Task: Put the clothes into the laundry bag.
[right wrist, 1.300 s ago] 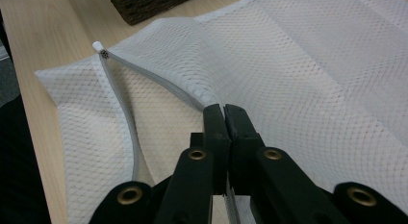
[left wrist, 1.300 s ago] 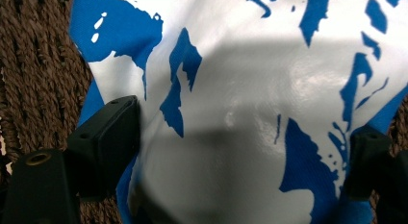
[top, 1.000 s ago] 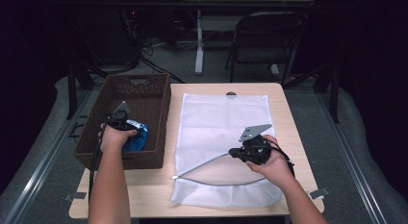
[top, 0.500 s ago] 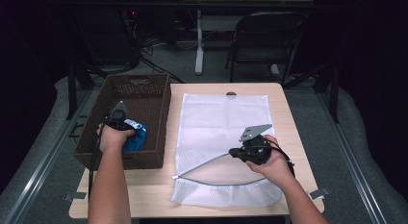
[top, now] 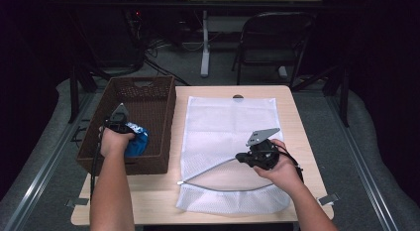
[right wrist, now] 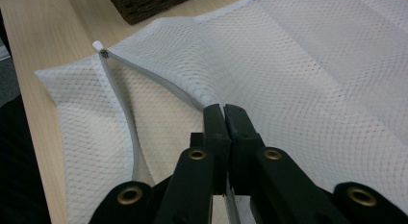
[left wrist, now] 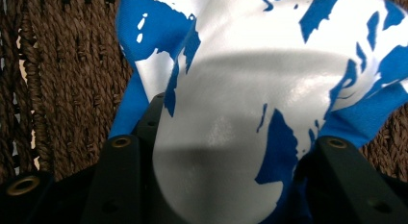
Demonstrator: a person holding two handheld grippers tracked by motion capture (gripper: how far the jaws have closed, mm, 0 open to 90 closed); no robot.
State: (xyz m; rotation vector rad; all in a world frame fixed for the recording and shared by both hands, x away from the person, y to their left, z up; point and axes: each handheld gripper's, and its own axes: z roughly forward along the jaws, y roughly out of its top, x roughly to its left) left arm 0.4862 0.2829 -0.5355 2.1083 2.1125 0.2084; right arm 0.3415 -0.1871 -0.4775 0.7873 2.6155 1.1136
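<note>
Two grippers are at work on the table (top: 307, 117). At the left, inside the brown basket (top: 148, 92), the left gripper (top: 130, 137) has just been closing its jaws, which now pinch a blue and white cloth (left wrist: 231, 113) lying in the basket. At the right, the right gripper (top: 240, 158) has its jaws pressed together on the zipper edge (right wrist: 192, 92) of the white mesh bag (top: 228, 117), which lies flat just beside the basket with its mouth open.

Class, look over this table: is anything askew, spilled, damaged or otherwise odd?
Nothing stands out. The white mesh bag lies flat on the table, its zipper opening held up by the right tongs; the blue-and-white cloth sits in the brown basket.
</note>
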